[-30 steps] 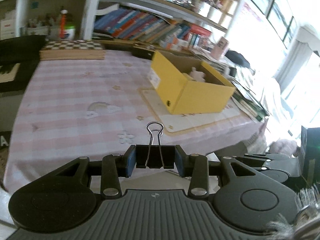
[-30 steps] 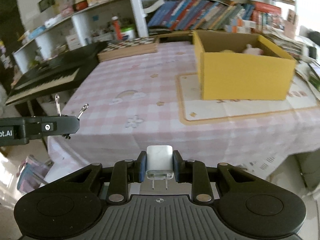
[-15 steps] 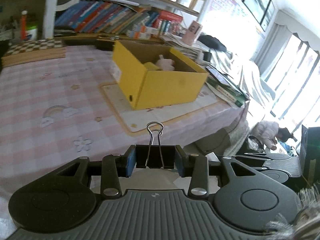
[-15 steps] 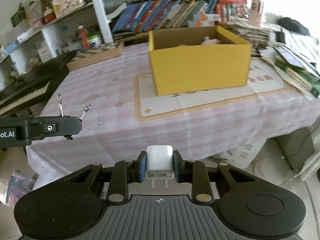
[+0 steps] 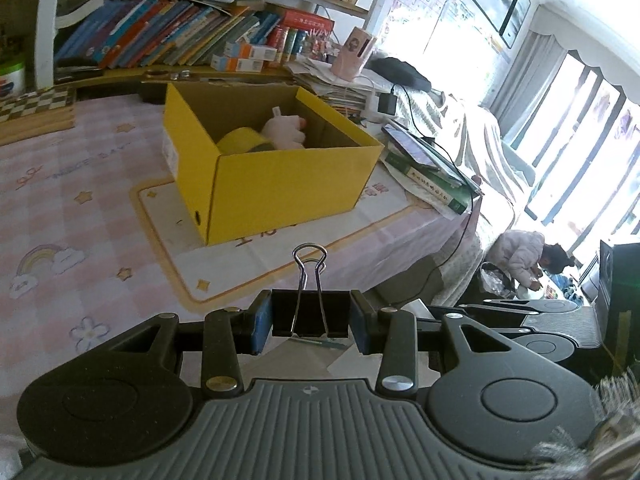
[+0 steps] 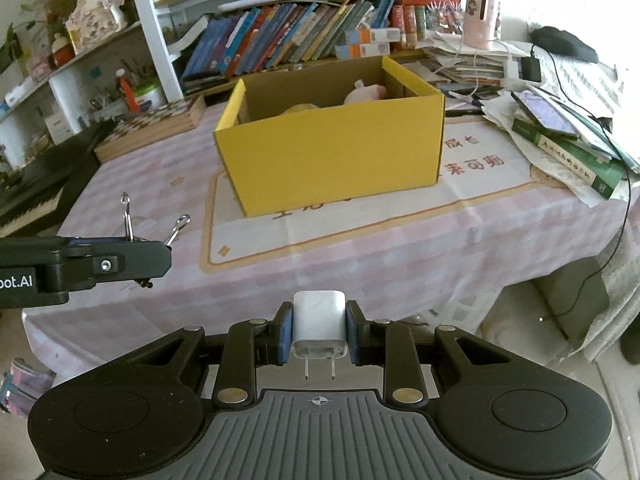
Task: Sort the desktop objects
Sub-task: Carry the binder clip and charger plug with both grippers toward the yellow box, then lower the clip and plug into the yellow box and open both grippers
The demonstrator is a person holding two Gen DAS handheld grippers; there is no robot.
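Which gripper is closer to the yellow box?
Left, it seems. The left gripper, holding the binder clip, hangs over the table's near edge off the box's left corner; the right gripper, holding the white charger, sits short of that edge, facing the box's long side.

The binder clip (image 5: 310, 314) is matt black with shiny wire handles; the charger (image 6: 319, 322) is smooth white plastic with metal prongs. At twelve o'clock, the yellow box (image 6: 332, 152) — matt cardboard — sits on a soft checked tablecloth (image 6: 380, 256).

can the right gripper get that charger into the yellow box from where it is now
Probably yes. The right gripper holds the white charger, the yellow box is open-topped, and only bare tablecloth lies between.
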